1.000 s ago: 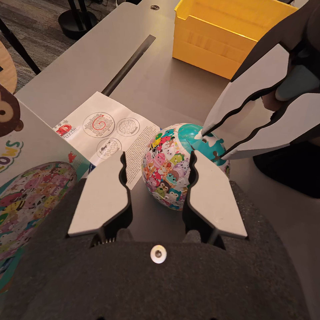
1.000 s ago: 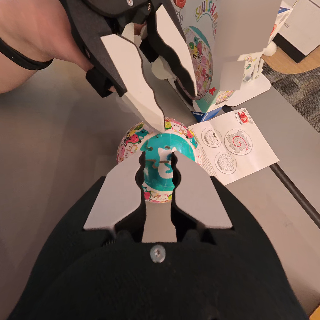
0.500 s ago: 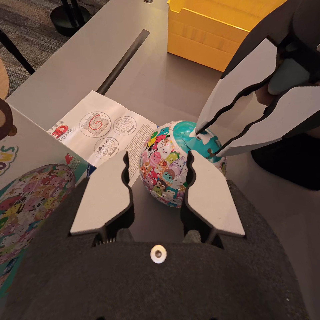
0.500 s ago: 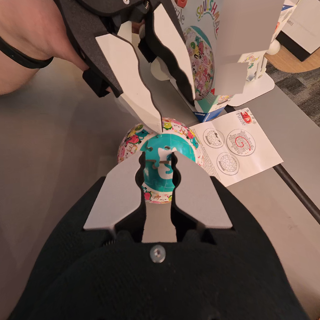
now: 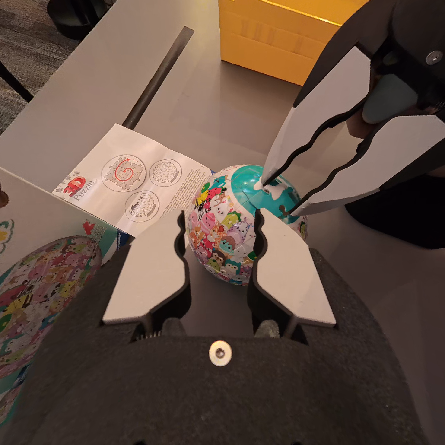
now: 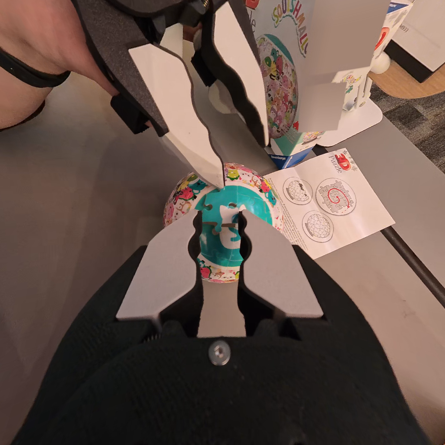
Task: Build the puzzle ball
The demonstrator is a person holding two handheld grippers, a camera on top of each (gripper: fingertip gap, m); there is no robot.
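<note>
- One puzzle ball (image 5: 224,231), many-coloured with a teal cap
- Two grippers: left gripper (image 5: 219,218) and right gripper (image 6: 218,213), each with two fingers
- One instruction sheet (image 5: 134,175), bearing three round diagrams
- One puzzle box (image 6: 284,79) standing upright
- One yellow bin (image 5: 269,45)
- One grey table (image 5: 101,79), with one dark slot (image 5: 157,77) in it

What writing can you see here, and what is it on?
I don't quote writing; this is where it stands.
Leaflet: red and grey heading; fine print too small to read.
Box: colourful title, blue brand strip at its base.
Ball: white marks on teal, unclear if lettering.
</note>
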